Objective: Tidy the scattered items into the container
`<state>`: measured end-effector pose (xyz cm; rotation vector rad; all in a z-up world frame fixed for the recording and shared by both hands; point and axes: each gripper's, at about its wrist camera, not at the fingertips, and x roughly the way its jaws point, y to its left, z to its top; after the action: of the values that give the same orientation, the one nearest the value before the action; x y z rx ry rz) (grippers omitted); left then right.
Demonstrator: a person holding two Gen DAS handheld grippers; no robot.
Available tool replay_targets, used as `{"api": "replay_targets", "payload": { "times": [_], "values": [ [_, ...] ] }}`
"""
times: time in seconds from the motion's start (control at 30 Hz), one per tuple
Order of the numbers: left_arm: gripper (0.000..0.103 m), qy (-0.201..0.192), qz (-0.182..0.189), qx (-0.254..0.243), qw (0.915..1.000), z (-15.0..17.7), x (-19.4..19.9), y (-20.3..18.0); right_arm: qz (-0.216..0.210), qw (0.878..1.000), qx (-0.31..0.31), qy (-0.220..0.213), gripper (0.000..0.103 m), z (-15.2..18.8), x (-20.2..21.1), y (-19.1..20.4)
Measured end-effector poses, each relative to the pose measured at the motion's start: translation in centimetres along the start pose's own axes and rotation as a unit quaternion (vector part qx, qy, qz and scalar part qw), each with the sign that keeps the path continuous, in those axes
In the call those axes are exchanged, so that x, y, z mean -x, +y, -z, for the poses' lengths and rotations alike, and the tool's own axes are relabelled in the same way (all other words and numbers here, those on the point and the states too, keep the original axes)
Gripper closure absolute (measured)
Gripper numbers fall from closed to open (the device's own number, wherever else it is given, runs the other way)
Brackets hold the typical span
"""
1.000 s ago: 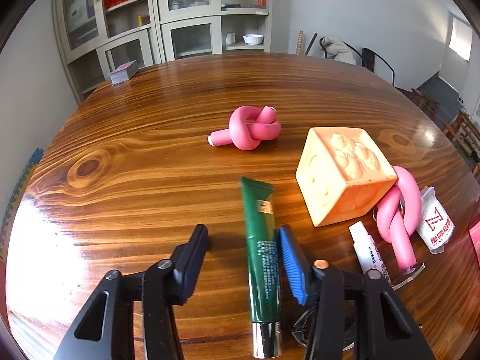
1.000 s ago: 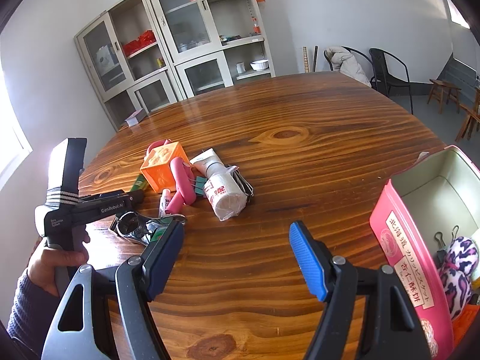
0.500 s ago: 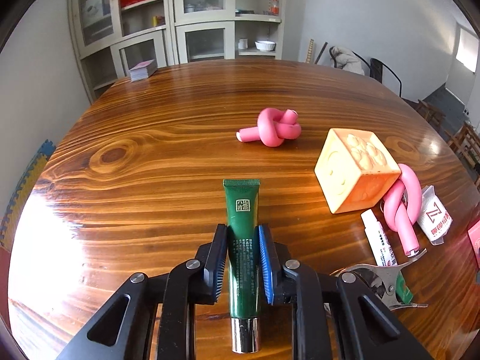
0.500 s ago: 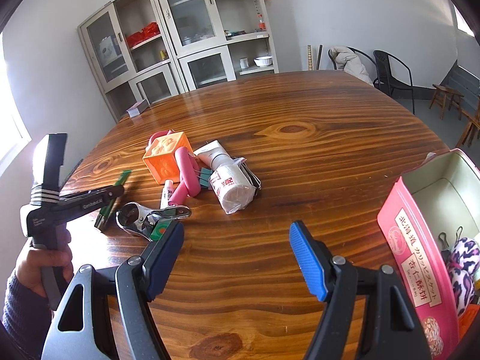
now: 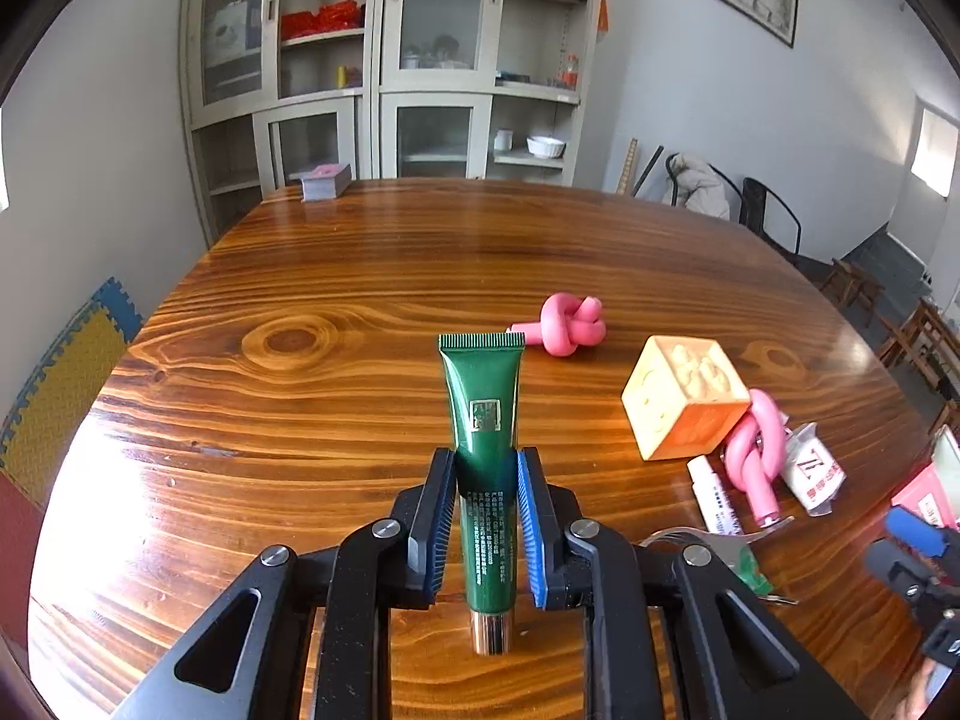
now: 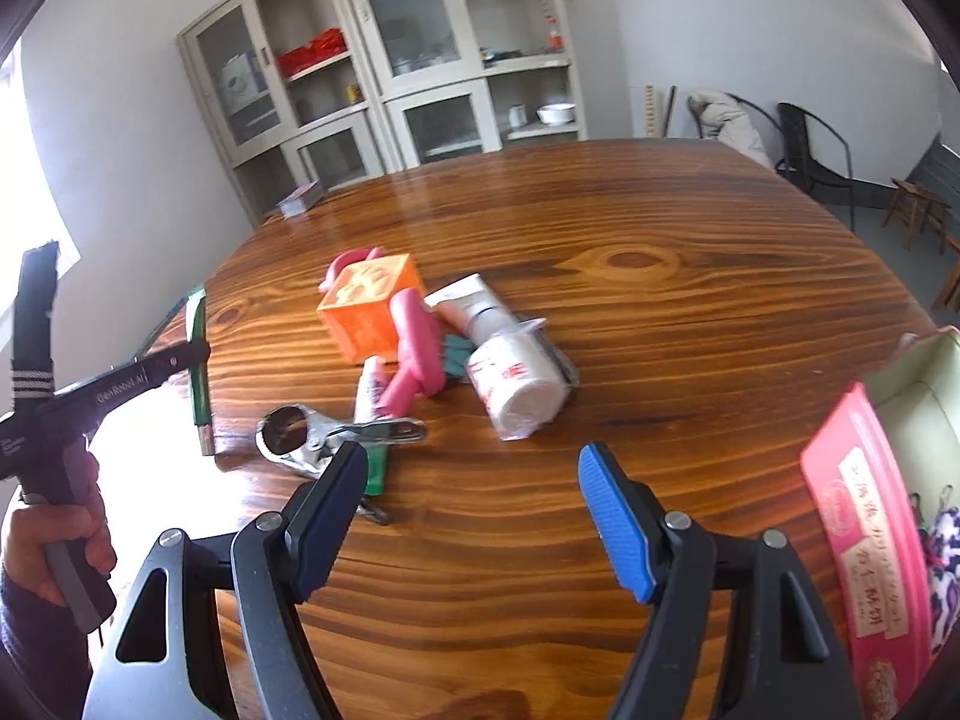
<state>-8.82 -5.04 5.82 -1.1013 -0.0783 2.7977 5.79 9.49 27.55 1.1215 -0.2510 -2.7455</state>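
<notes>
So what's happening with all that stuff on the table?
A person is tidying up with a gripper in each hand. The left gripper is shut on a green tube, holding it above the table. The right gripper is open and holds nothing. An orange cube, pink knots, a metal clip and a white roll lie loose. The pink tin waits at the right.

A: Any lettering you can make out?

B: "GenRobot.AI" in white along the black arm of the left tongs [image 6: 201, 354]. The white packet [image 5: 813, 471] on the bench carries a large "ZL"-like mark over small red characters.

A: And the pink tin [image 6: 864, 534]?

B: Chinese characters on its label, too blurred to read. The green tube [image 5: 483, 420] has print too fine to read.
</notes>
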Motion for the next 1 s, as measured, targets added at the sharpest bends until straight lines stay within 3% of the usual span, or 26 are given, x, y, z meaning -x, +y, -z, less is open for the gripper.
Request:
{"api": "replay_targets", "payload": {
  "times": [0.23, 0.6, 0.77, 0.9, 0.97, 1.0],
  "values": [
    [0.081, -0.028, 0.015, 0.006, 0.9995, -0.3, 2.5, 0.3, -0.041, 0.998, 0.006, 0.042, 0.026, 0.2, -2.0, 2.7],
    [0.081, -0.056, 0.033, 0.022, 0.9976, -1.0, 4.8, 1.2, -0.055, 0.995, 0.055, 0.068, 0.026, 0.6, -4.8, 8.4],
    [0.081, -0.055, 0.036, 0.029, 0.9974, -0.9, 4.9, 1.5, -0.038, 0.993, 0.08, 0.074, 0.026, 0.7, -6.7, 10.1],
    [0.081, -0.053, 0.038, 0.033, 0.9973, -0.8, 4.8, 1.7, 0.002, 0.991, 0.116, 0.065, 0.027, 0.9, -7.4, 11.1],
    [0.081, -0.051, 0.038, 0.033, 0.9974, -0.7, 4.7, 1.7, 0.016, 0.989, 0.135, 0.061, 0.03, 1.2, -7.5, 11.6],
    [0.081, -0.051, 0.039, 0.032, 0.9975, -0.7, 4.6, 1.6, 0.026, 0.987, 0.145, 0.058, 0.045, 1.3, -7.5, 11.8]
  ]
}}
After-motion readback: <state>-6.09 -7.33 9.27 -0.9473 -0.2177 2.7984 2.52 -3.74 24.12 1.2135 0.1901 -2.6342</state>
